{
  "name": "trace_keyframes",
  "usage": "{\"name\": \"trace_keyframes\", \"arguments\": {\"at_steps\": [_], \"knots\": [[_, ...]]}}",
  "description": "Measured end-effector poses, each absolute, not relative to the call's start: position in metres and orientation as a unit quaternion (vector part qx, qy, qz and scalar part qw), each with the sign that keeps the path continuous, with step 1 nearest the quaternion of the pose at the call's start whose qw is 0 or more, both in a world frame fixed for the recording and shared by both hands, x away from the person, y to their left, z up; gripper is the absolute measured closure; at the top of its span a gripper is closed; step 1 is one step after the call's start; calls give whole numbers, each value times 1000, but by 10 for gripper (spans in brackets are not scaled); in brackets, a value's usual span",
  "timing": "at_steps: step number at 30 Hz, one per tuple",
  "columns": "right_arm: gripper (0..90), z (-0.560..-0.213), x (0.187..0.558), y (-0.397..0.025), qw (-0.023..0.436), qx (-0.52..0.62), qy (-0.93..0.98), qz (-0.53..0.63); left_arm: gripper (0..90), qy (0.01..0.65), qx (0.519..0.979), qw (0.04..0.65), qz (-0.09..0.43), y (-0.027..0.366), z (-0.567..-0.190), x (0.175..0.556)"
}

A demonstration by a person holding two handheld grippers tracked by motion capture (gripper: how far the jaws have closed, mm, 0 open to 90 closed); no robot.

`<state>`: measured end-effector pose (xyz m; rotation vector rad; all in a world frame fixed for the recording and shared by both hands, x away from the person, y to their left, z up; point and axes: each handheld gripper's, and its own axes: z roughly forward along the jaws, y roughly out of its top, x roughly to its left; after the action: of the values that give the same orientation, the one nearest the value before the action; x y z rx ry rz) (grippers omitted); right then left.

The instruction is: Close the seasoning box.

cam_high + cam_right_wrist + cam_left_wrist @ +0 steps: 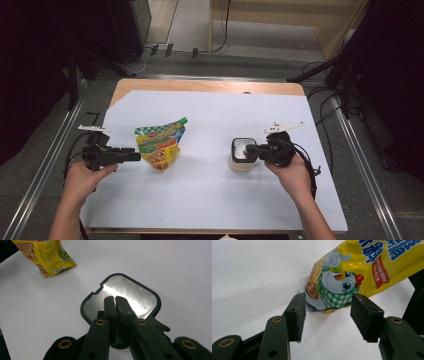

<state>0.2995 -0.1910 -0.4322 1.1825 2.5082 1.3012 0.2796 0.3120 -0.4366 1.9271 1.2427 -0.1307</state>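
A yellow-and-green pouch (pixel 159 142) with a green cap lies left of centre on the white sheet (pixel 210 200). My left gripper (pixel 137 156) is level with its lower left corner. In the left gripper view that gripper (pixel 328 315) is open, and the pouch (pixel 362 267), printed with a cartoon chicken, has its corner just beyond the two pads. A small cream tub (pixel 242 159) with a black rim and a foil lid stands right of centre. My right gripper (pixel 248 149) reaches over it from the right. Its jaws (pixel 115 298) are shut above the foil lid (pixel 135 292), with nothing visible between them.
The sheet covers a wooden table (pixel 200 86) with metal rails (pixel 45 165) along both sides. Cables and dark stands lie on the floor behind and to the right. The pouch's bottom edge (pixel 47 257) appears at the upper left in the right gripper view.
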Motion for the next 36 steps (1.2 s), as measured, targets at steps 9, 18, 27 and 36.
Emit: {"name": "trace_keyframes", "arguments": {"at_steps": [9,18,27,36], "knots": [[721,-425,302,-209,64,398,804,437,468,494,766,409,-51,312,-436,280],[617,-422,306,-231,78,419,788,445,458,497,764,409,-51,313,-437,280],[558,-432,312,-250,93,433,780,442,454,498,763,408,-51,312,-437,280],[495,-446,316,-268,114,456,767,436,443,498,763,408,-51,313,-437,280]]}}
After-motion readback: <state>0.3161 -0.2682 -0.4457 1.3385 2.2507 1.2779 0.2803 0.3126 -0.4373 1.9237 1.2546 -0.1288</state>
